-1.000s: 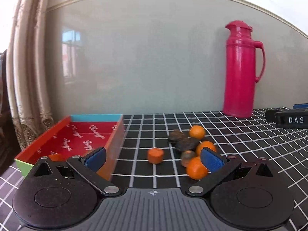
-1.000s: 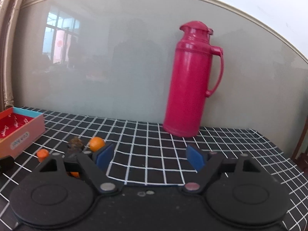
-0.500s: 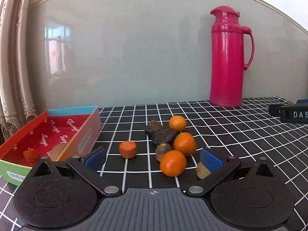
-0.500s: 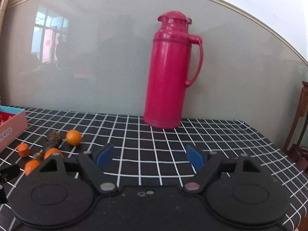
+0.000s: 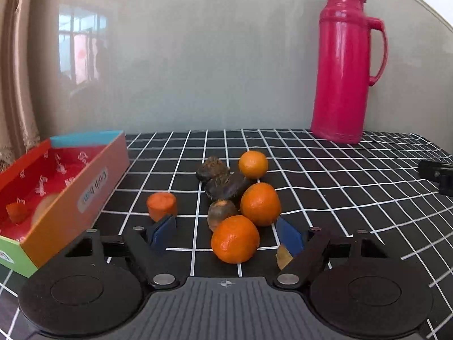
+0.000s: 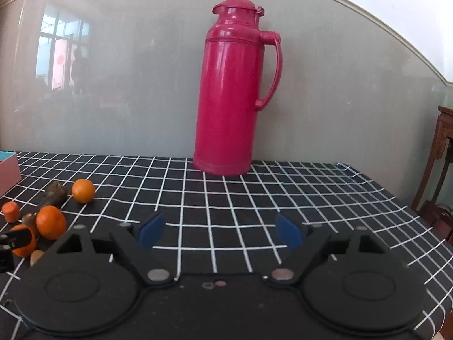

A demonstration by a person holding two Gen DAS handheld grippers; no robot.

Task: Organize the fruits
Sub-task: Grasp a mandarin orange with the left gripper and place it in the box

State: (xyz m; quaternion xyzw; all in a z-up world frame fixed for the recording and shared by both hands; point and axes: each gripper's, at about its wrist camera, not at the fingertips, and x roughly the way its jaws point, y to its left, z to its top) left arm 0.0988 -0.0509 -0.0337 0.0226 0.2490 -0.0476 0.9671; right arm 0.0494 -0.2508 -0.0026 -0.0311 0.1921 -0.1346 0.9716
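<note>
In the left wrist view my left gripper [image 5: 226,235] is open, its blue pads on either side of the nearest orange [image 5: 235,239]. Behind it lie a second orange [image 5: 260,204], a third orange [image 5: 252,164], dark brown fruits [image 5: 223,187] and a carrot piece [image 5: 162,205]. A small tan fruit [image 5: 283,257] is partly hidden by the right finger. The red-lined box [image 5: 70,198] at the left holds a carrot piece [image 5: 17,212]. My right gripper [image 6: 219,231] is open and empty over bare cloth; the fruit pile [image 6: 51,222] lies to its left.
A tall pink thermos [image 5: 344,65] stands at the back by the wall and also shows in the right wrist view [image 6: 235,90]. A black checked cloth [image 6: 254,198] covers the table. The other gripper's black tip [image 5: 437,171] shows at the right edge.
My left gripper has swung right and moved in toward the fruit pile, so the nearest orange now sits between its pads. My right gripper has turned right, away from the pile.
</note>
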